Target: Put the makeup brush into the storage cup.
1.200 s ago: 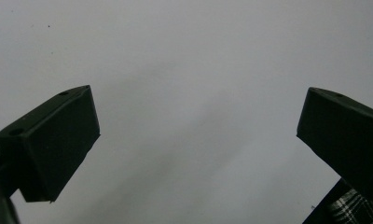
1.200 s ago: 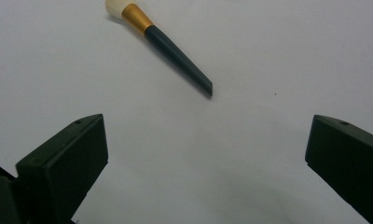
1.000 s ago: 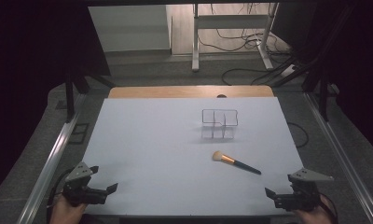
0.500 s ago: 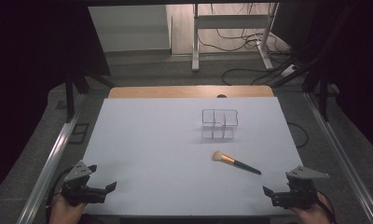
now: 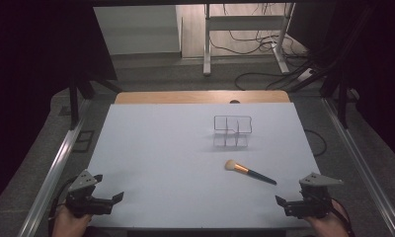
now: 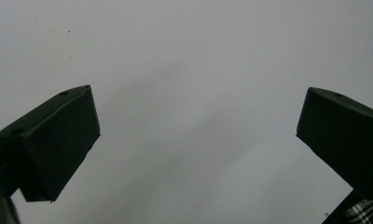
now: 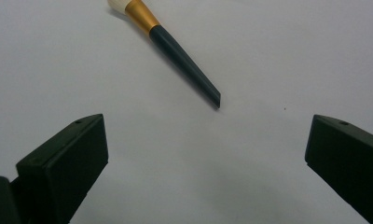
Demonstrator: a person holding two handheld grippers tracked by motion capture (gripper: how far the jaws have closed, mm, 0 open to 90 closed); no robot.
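A makeup brush with pale bristles, a gold ferrule and a dark handle lies flat on the white table, right of centre. Its handle tip points toward my right gripper, which stands open near the front right edge. In the right gripper view the brush lies just beyond the wide-spread jaws, nothing between them. A clear compartmented organiser stands behind the brush. My left gripper rests open at the front left corner, its jaws apart over bare table.
A wooden strip borders the table's far edge. Metal rails run along both sides. Behind the table are a white stand and several cables on the floor.
Both grippers have sunk slightly toward the front edge of the table. The brush and organiser have not moved.
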